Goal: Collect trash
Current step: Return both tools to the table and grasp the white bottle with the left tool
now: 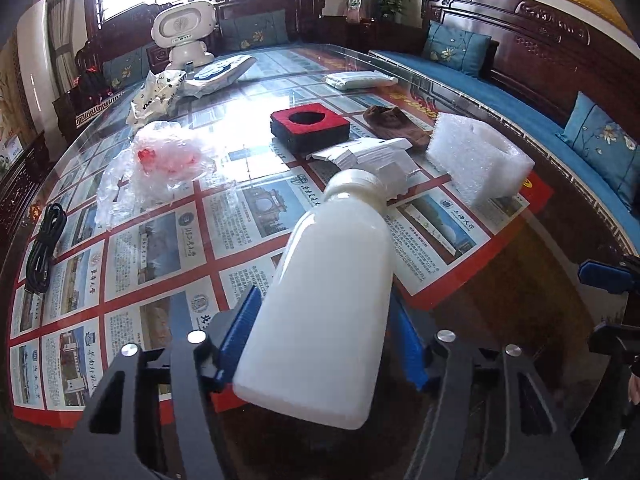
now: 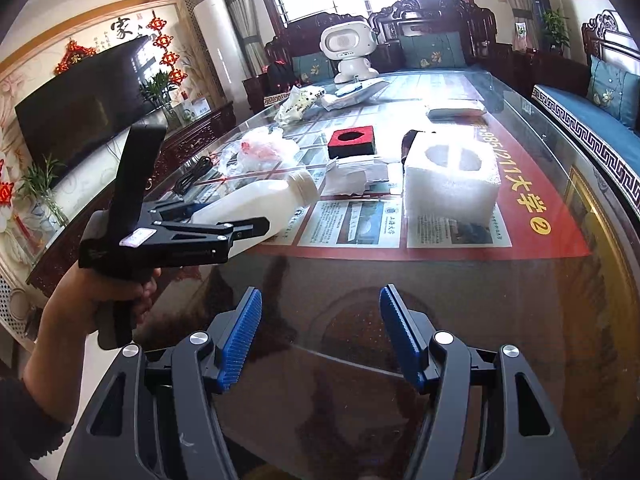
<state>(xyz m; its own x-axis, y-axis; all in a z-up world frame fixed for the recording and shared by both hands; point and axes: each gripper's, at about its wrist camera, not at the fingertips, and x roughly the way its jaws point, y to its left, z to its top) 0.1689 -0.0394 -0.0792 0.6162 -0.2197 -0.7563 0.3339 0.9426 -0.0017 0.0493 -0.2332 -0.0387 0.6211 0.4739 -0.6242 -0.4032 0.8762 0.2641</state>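
Observation:
A white plastic bottle (image 1: pixel 320 304) with a screw cap lies tilted between the blue pads of my left gripper (image 1: pixel 324 296), which is shut on its body. In the right wrist view the same bottle (image 2: pixel 256 204) sticks out of the left gripper (image 2: pixel 236 216), held by a person's hand at the left. My right gripper (image 2: pixel 320 292) stands open over bare glass at the table's near edge, nothing between its fingers. Other trash on the table: a white foam block (image 2: pixel 452 184), crumpled clear plastic wrap (image 1: pixel 160 164), folded white paper (image 1: pixel 368 152) and a red-and-black foam insert (image 1: pixel 308 124).
A glass-topped table (image 2: pixel 520 280) covers a red poster. On it lie a black cable (image 1: pixel 42 248), a brown cloth (image 1: pixel 396 120), a white bag (image 1: pixel 154 96), a tissue pack (image 1: pixel 360 79) and a white robot toy (image 1: pixel 184 32). Carved wooden sofas with blue cushions (image 1: pixel 456 48) surround it.

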